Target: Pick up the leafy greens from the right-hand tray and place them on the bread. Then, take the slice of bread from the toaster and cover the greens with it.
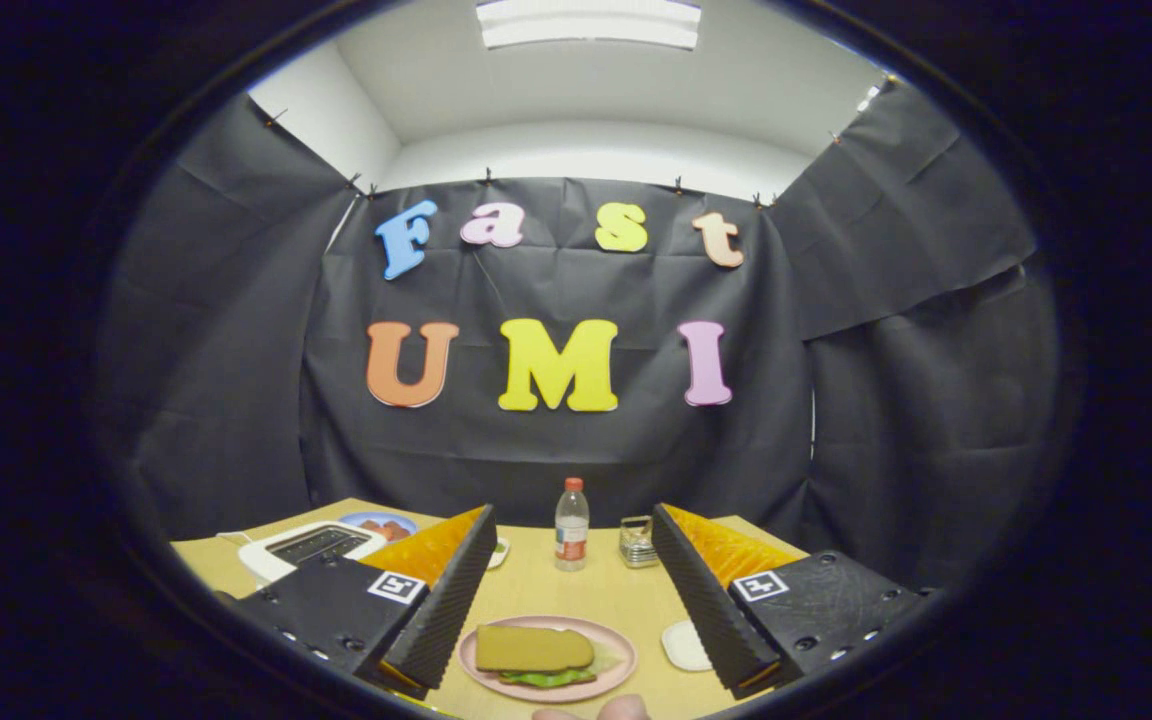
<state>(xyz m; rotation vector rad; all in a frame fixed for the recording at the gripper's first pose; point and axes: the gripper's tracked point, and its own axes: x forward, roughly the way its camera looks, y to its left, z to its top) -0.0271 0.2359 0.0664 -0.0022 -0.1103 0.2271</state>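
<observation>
With fingers (568, 640) spread, bread (534, 648) on greens (561, 677) between them

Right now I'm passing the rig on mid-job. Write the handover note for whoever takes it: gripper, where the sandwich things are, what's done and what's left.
Gripper: open, holding nothing, fingers spread either side of the pink plate.
Bread slice: lies on the plate between the fingers, on top of the leafy greens, which peek out under its near edge.
Toaster: beyond the left finger on the table; its slots look dark, with no slice sticking up.
Small white tray: beside the right finger, nothing seen on the visible part.
Done: greens placed and covered, by the look of it.
Left: probably nothing; just check that the top slice sits square.
</observation>
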